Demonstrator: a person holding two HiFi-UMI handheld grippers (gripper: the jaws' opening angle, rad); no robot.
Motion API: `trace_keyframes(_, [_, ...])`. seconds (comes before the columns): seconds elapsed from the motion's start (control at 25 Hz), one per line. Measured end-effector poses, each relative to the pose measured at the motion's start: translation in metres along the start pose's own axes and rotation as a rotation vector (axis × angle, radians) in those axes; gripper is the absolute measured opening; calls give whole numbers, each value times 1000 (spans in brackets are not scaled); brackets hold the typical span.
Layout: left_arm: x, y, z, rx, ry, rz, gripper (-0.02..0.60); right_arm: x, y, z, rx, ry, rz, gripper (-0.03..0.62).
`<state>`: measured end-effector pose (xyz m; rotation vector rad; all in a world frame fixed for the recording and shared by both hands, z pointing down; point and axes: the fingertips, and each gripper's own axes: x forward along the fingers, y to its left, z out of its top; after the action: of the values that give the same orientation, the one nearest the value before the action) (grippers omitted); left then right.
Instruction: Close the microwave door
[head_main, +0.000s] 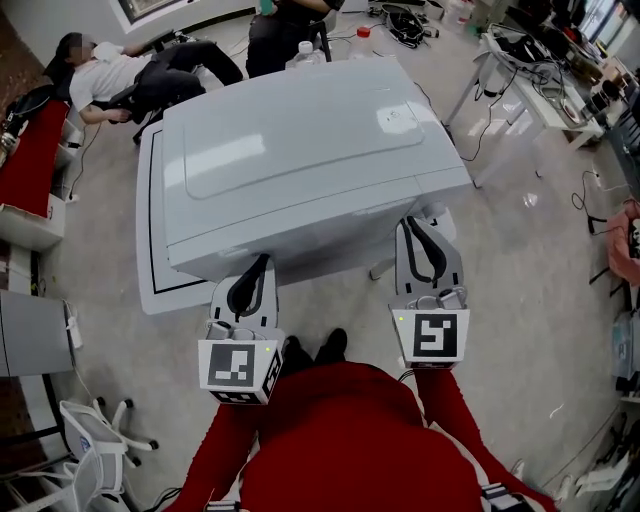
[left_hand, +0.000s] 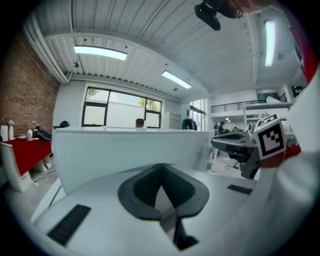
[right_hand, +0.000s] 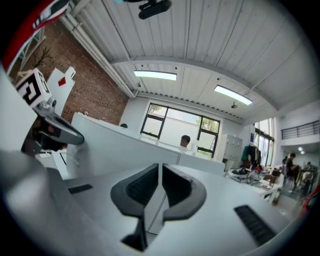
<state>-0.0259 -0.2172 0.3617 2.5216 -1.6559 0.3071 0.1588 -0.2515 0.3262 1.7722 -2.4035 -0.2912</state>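
Note:
The microwave (head_main: 300, 160) is a large white box seen from above on a low white table (head_main: 148, 240); its door is not visible from here. My left gripper (head_main: 258, 262) points at the box's near face at the left, jaws shut with nothing between them. My right gripper (head_main: 420, 225) points at the near right corner, its pads almost together and empty. In the left gripper view the closed pads (left_hand: 161, 167) face the white wall (left_hand: 125, 150), and the right gripper (left_hand: 235, 142) shows alongside. In the right gripper view the pads (right_hand: 160, 167) face the same wall (right_hand: 110, 145).
A person (head_main: 130, 75) reclines at the back left beside a red-topped bench (head_main: 35, 150). A white desk (head_main: 530, 95) with cables stands at the back right. Bottles (head_main: 362, 40) sit behind the box. A white chair (head_main: 90, 440) is at the lower left.

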Motion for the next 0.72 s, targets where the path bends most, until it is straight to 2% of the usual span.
trace_keyframes(0.2, [10,-54,13,15,-104,-288,9,-53,9,-23,219,118,154,35])
trace_keyframes(0.32, [9,-79,16,60,-119,-422,9,-85,11,-28,321,104,209,35])
trace_keyframes(0.4, [6,-91,18,75,-131,-477,9,-100,7,-26,358,81,213,35])
trace_keyframes(0.56, [-4,-106,16,42,-145,-571,8,-123,1,-28,357,67,159,35])
trace_keyframes(0.72, [-3,-102,13,6,-134,-569,9,-130,1,-23,308,40,119,34])
